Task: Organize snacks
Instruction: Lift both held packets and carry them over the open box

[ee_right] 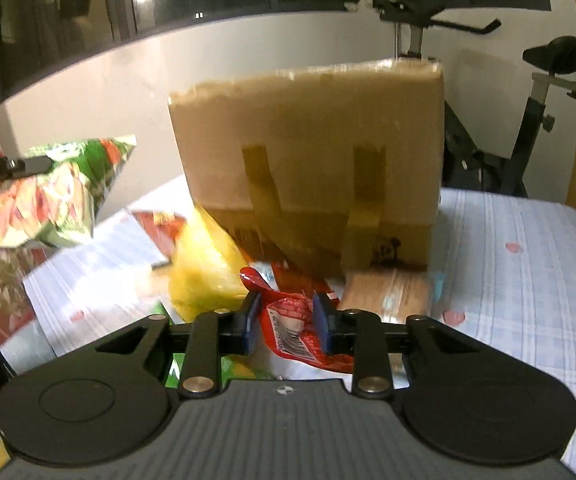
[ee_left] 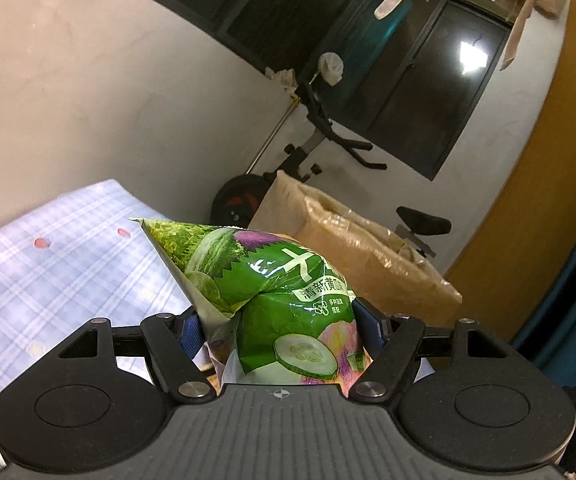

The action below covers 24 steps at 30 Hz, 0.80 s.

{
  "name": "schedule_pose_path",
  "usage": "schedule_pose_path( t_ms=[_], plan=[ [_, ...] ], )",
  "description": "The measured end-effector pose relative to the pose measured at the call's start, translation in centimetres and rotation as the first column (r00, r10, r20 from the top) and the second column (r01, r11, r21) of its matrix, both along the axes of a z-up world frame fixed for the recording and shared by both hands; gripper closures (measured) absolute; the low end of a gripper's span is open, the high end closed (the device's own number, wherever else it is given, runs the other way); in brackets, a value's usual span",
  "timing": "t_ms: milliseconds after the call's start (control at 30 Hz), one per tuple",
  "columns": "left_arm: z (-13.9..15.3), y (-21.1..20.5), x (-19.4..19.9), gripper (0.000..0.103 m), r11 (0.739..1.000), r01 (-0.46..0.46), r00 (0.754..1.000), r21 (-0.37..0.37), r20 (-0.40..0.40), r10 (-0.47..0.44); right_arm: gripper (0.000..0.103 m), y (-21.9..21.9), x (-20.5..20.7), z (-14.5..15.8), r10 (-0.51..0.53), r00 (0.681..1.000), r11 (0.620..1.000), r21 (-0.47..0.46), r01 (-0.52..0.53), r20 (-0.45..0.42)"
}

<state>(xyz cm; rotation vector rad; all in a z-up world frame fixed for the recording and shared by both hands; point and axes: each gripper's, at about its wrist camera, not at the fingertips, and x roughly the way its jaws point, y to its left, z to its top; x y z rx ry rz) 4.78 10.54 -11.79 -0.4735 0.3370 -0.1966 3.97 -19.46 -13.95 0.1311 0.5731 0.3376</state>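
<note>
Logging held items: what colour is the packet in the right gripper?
Red packet with a white barcode patch, clearest in the right wrist view.

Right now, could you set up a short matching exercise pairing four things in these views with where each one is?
Things:
1. green cucumber snack bag
2. red snack packet
3. yellow snack bag
4. cardboard box

Places:
A. lying on the checked cloth, left of the red packet
B. standing on the cloth, taped at the front
C. pinched in the right gripper
D. held in the left gripper

Pairs: 1-D, 2-C, 3-A, 4-B
</note>
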Motion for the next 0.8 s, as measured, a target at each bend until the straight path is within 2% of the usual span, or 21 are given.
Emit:
schedule_pose_path(
  t_ms=[233,500,667,800],
  plan=[
    [1.6,-0.5,0.3,0.028,1.0,0.016,0.999,0.005,0.036,-0.016,0.073,-1.0,0.0,2.2,-0.029,0.998,0.999,0.031,0.027,0.058],
    [4.6,-1.4,1.8,0.028,0.998,0.054,0.993,0.022,0.104,-0.056,0.073,-2.4,0.4,7.4,-0.038,0.982,0.997,0.066,0.027,0.185],
    [7.1,-3.0,4.1,0.027,0.994,0.097,0.983,0.042,0.154,-0.103,0.073,-3.1,2.3,11.1,-0.043,0.965,0.994,0.109,0.014,0.26],
    [9.2,-5.0,6.7,0.027,0.987,0.123,0.971,0.101,0.191,-0.141,0.073,-3.5,5.2,13.3,-0.043,0.955,0.989,0.15,-0.002,0.294]
  ],
)
